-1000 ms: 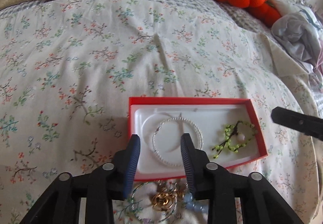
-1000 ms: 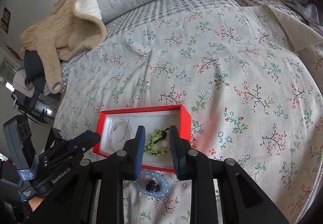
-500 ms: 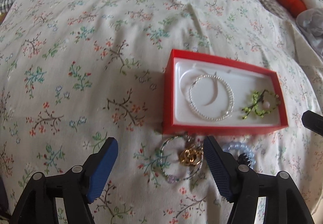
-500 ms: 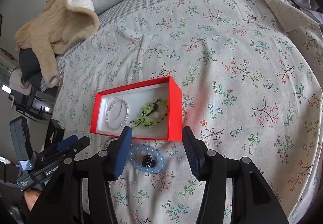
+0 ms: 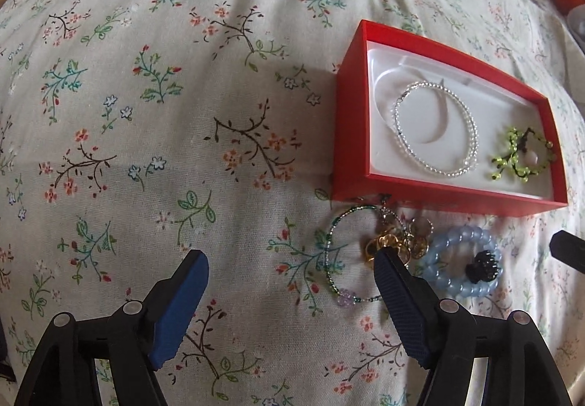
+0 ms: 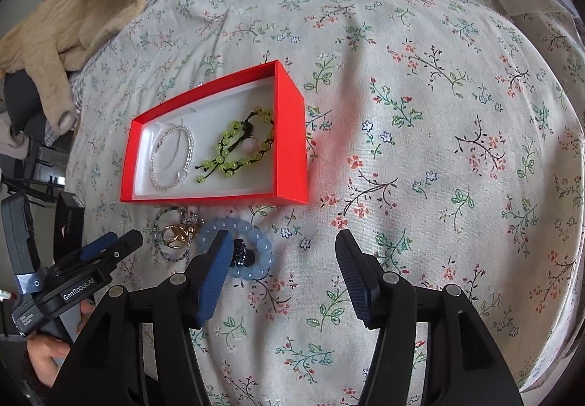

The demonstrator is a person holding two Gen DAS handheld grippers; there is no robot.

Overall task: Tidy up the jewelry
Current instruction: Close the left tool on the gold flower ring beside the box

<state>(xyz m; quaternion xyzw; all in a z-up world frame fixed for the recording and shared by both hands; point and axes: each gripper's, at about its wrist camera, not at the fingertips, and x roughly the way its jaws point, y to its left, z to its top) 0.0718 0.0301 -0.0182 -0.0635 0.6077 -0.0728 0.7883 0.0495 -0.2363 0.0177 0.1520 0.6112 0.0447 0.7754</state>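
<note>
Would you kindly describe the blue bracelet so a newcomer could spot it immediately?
Find the red box on the floral bedspread. Just outside its near long wall lies the blue bracelet, beside a tangle of gold rings. It alone has chunky translucent pale-blue beads and a black charm.

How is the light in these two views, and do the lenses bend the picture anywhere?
Left wrist view: soft daylight, a gentle shadow left of the red box, the floral bedspread bulging from the fisheye lens. Right wrist view: sharp, with dark rounded corners, a red glow on the cloth right of the box, and a beige garment bent along the edge.
</note>
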